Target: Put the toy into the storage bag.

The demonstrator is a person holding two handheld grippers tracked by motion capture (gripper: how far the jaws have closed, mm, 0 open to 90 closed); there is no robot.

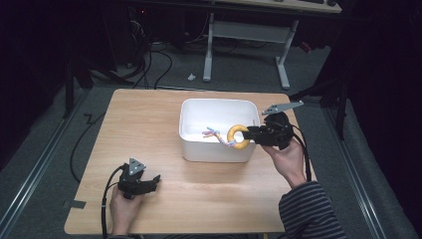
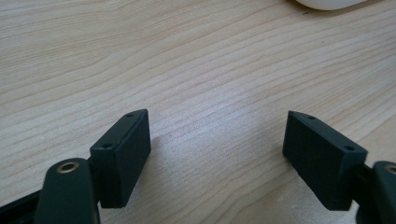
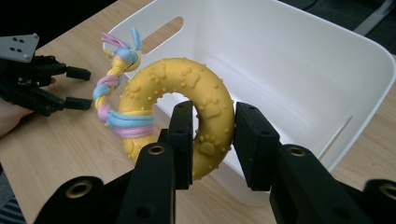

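At the near left of the tabletop (image 1: 149, 124), the left hand-held gripper (image 1: 155, 179) rests low over the wood in the person's left hand (image 1: 122, 206). In the left gripper view its two black jaws stand wide apart with only bare wood grain between them, so it grips nothing. Well apart from it, toward the middle and far side of the tabletop, stands a white bin (image 1: 214, 149) with a slot handle in its end wall. At the bin's near right corner hangs a yellow ring toy (image 1: 238, 136), a rubber ring stamped with paw prints, with a braided rope (image 3: 109, 100) of pink, blue and yellow knotted through it. The right hand-held gripper (image 1: 251, 133) is clamped on the ring, one jaw through its hole and the other against its outer edge, and holds it above the bin's rim with the rope trailing toward the bin's inside.
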